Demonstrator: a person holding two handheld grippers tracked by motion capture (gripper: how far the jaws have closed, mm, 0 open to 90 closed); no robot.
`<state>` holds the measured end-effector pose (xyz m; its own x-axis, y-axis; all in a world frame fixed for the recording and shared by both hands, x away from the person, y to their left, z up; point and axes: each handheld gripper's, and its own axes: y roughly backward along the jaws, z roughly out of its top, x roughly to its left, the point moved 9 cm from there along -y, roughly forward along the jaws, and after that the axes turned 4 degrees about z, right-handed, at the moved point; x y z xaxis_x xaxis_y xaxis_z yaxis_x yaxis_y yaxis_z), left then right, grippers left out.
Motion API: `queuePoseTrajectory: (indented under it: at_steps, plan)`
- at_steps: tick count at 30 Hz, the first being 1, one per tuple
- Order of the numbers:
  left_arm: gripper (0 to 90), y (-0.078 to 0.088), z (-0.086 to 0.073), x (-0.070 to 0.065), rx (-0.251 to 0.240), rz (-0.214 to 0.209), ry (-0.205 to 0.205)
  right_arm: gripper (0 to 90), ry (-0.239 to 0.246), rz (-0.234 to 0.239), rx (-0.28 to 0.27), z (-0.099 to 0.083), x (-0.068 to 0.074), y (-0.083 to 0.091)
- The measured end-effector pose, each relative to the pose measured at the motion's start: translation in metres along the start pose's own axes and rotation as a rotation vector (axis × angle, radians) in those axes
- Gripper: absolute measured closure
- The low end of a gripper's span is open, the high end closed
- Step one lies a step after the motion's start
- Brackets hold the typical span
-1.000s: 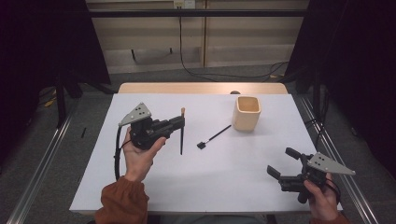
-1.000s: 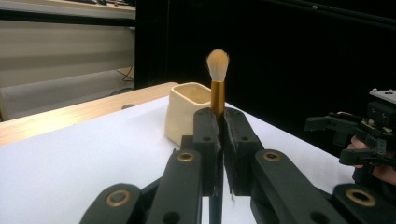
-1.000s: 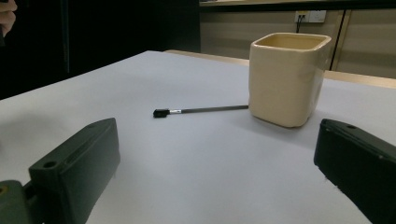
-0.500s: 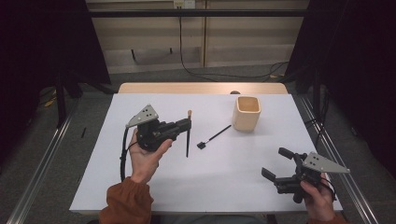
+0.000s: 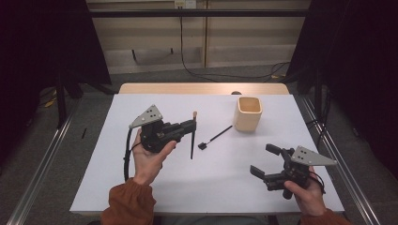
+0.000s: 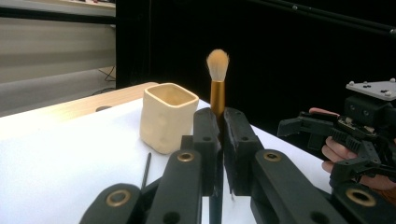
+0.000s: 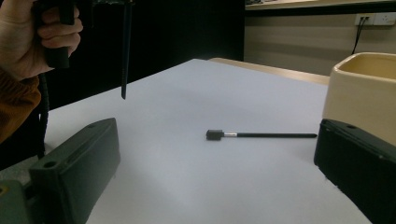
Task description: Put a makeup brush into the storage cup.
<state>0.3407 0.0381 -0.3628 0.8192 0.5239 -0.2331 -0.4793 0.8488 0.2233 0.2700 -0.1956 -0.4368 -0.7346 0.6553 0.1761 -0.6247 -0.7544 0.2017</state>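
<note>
While L gripper [image 5: 191,125] clamps makeup brush [image 6: 217,79] upright, R gripper [image 5: 263,161] jaws wide apart, holding nothing.

We see a white table [image 5: 141,187] with a wooden far edge [image 5: 202,88], grey floor [image 5: 42,140] around it, black curtains [image 5: 42,42] at both sides, and a beige wall [image 5: 234,37] with cables [image 5: 187,65] beyond.

Brush [image 6: 217,79]: soft bristles, glossy gold metal ferrule; cup [image 5: 247,114]: matt cream plastic; table [image 5: 225,187]: smooth white.

Jaws clamped on upright brush [image 6: 217,88], cream cup [image 6: 167,116] behind
</note>
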Motion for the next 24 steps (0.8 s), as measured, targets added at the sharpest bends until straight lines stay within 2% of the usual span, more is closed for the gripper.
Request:
queuePoseTrajectory:
  at_steps: [5,13,16,24]
  plan:
    - [84.8,-0.001,-0.001,0.0,-0.001,0.001,0.003,0.0,-0.025,0.009,-0.009,0.006,0.002,-0.01]
    - [84.8,-0.003,-0.001,-0.004,0.0,-0.006,-0.003,0.0,0.005,0.022,-0.004,0.012,0.007,-0.022]
    - [84.7,-0.004,0.0,-0.008,0.003,-0.013,-0.007,0.0,0.012,0.037,0.01,0.014,0.01,-0.033]
    - [84.7,-0.004,0.003,-0.011,-0.008,-0.024,0.002,0.4,0.027,0.069,0.034,0.016,0.014,-0.044]
